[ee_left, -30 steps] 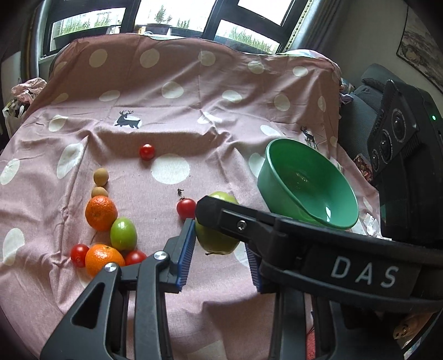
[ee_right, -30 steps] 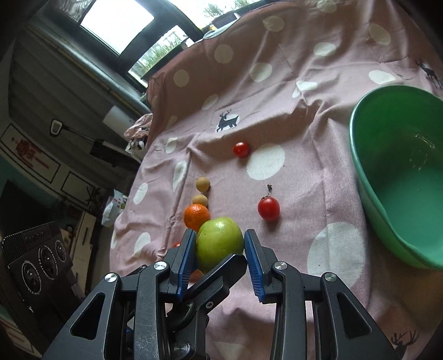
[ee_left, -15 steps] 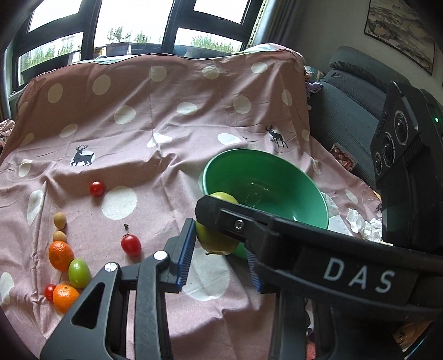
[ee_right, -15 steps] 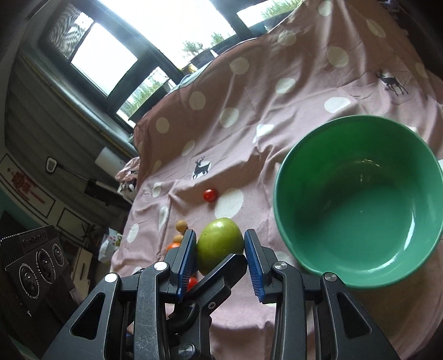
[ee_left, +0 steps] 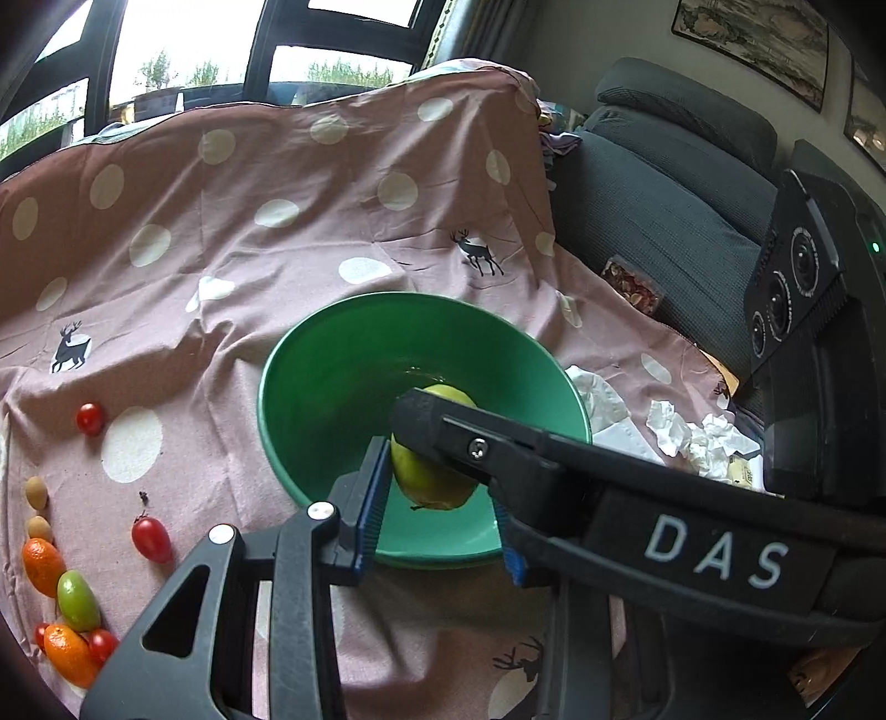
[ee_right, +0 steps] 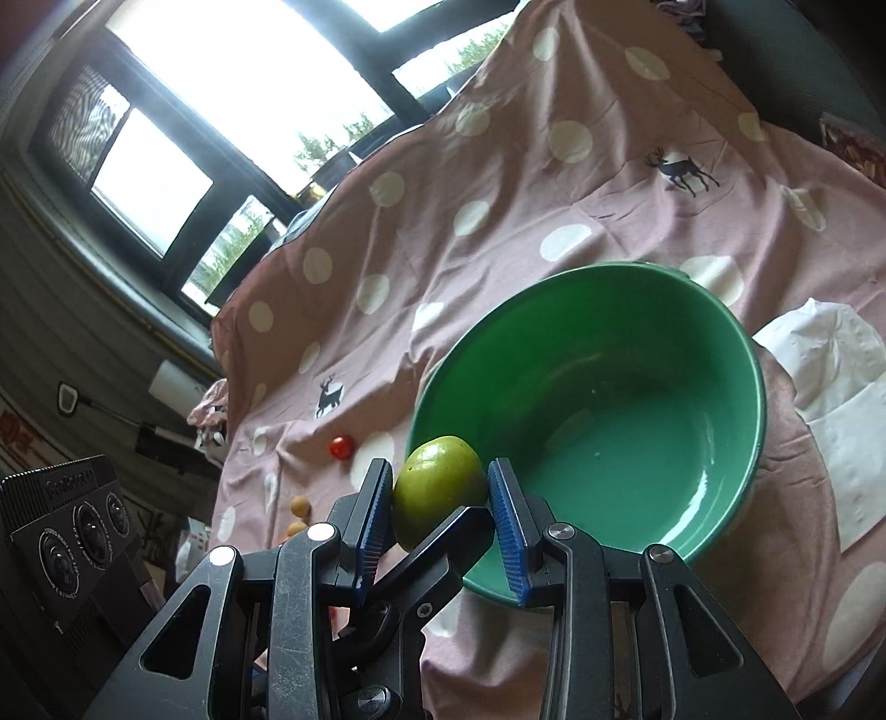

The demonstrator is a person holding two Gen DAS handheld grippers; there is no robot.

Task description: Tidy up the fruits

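Since a second ago, your two grippers have carried the green apple (ee_right: 438, 488) from above the cloth (ee_left: 277, 232) to above the green bowl (ee_left: 310, 354). Your right gripper (ee_right: 440, 531) clamps the apple between its blue pads. Your left gripper (ee_left: 437, 498) also holds it, one pad touching; the other side is hidden. Oranges (ee_left: 41, 565) and tomatoes (ee_left: 150, 538) lie left of the bowl.

cloth (ee_left: 310, 243): pink, white dots and deer prints, draped over the surface | crumpled tissues (ee_left: 692, 432): on the cloth, by its right edge | sofa (ee_left: 675, 188): dark grey, right of the cloth | windows (ee_right: 232, 83): behind, bright | framed picture (ee_left: 753, 39): on wall above sofa
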